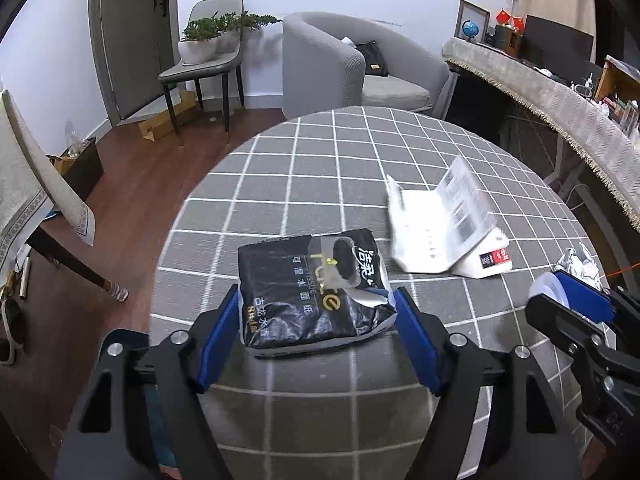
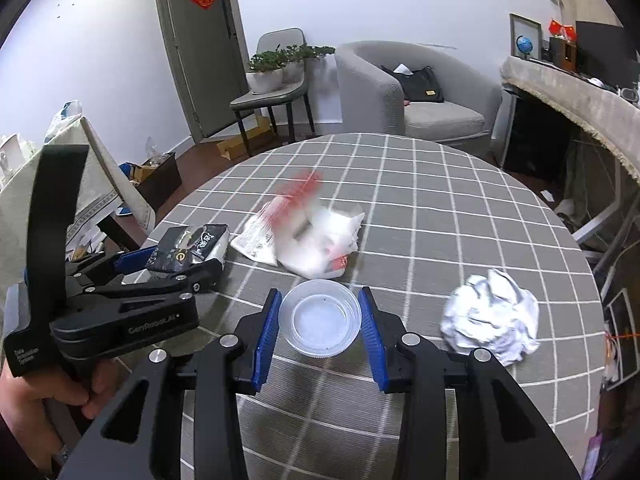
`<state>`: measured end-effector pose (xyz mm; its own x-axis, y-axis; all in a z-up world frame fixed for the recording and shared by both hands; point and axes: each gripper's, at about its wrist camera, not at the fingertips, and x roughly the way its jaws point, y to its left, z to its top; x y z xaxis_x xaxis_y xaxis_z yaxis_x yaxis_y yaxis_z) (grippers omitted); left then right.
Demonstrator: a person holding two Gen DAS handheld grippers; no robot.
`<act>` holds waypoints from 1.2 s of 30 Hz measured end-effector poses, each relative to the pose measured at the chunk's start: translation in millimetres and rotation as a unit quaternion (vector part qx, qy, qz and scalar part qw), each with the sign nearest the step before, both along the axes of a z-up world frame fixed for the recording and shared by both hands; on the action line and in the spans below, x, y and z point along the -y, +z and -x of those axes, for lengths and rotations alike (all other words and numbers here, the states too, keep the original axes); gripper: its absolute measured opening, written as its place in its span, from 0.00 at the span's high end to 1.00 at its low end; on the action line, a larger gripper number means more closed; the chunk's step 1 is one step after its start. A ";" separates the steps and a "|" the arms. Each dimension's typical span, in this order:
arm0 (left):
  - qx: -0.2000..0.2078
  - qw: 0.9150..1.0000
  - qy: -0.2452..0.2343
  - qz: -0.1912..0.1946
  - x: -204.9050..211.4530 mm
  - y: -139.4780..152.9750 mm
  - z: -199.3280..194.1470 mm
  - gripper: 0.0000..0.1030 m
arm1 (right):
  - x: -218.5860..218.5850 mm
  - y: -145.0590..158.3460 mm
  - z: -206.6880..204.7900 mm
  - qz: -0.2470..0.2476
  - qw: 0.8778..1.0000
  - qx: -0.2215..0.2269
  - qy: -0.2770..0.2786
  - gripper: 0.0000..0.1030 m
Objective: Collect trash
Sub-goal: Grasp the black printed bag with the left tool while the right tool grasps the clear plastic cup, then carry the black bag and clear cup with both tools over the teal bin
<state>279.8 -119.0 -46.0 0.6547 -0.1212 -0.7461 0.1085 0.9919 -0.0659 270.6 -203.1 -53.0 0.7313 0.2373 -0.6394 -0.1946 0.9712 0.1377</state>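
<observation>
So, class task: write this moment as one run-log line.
left gripper: around black tissue pack, contact unclear | right gripper: shut on clear plastic round lid | crumpled white paper ball: on table

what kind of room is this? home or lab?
Most likely a home living room. A grey armchair with a black handbag on it, potted plants on a dining chair, and a round table under a grey checked cloth all suggest it.

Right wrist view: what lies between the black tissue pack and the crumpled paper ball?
The white plastic bag farther back and the clear plastic cup in the right gripper.
</observation>
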 end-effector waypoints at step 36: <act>0.023 0.998 -0.018 0.060 -158.2 2.0 47.5 0.26 | -149.9 6.8 -28.3 -0.003 0.995 0.017 0.097 0.61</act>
<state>232.3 39.2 -44.0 0.6810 -0.2321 -0.6945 0.1500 0.9725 -0.1780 298.8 -53.2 -46.1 0.6920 0.3800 -0.6138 -0.3836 0.9138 0.1333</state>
